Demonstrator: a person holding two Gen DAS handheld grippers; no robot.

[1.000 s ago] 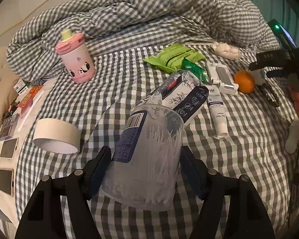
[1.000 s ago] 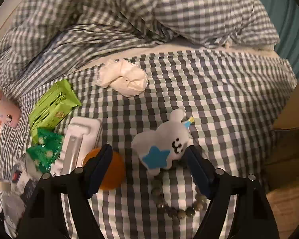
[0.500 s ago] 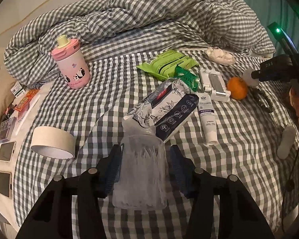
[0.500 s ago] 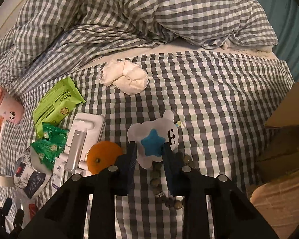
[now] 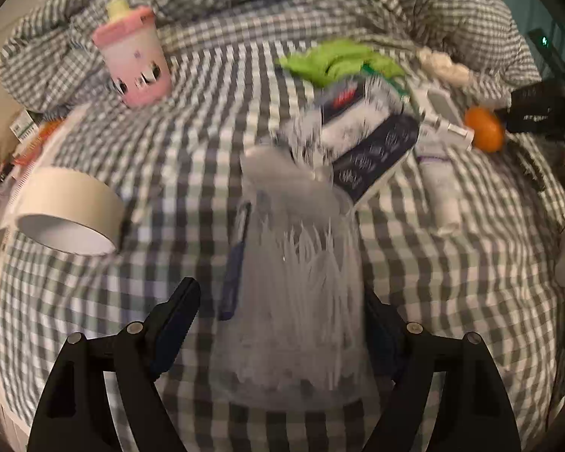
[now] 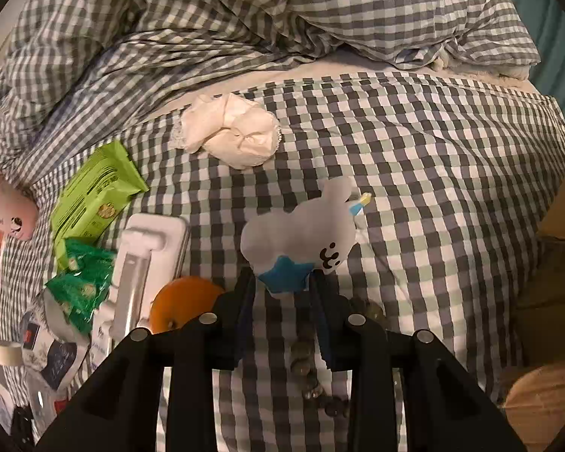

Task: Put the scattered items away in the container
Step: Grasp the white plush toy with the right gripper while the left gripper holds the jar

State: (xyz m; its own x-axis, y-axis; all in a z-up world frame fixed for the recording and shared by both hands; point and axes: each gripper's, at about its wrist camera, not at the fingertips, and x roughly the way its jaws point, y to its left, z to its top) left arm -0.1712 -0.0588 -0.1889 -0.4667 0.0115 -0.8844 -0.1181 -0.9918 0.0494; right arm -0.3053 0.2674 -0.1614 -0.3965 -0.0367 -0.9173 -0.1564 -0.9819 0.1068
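Left fingers (image 5: 280, 324) just spread wide around the clear tub (image 5: 293, 301) of white sticks; right fingers (image 6: 282, 286) pinch the plush (image 6: 301, 241).

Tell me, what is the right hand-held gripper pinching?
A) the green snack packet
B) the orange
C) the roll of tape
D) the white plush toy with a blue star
D: the right hand-held gripper has its jaws closed on the blue-star end of the white plush toy, while the orange lies untouched beside it.
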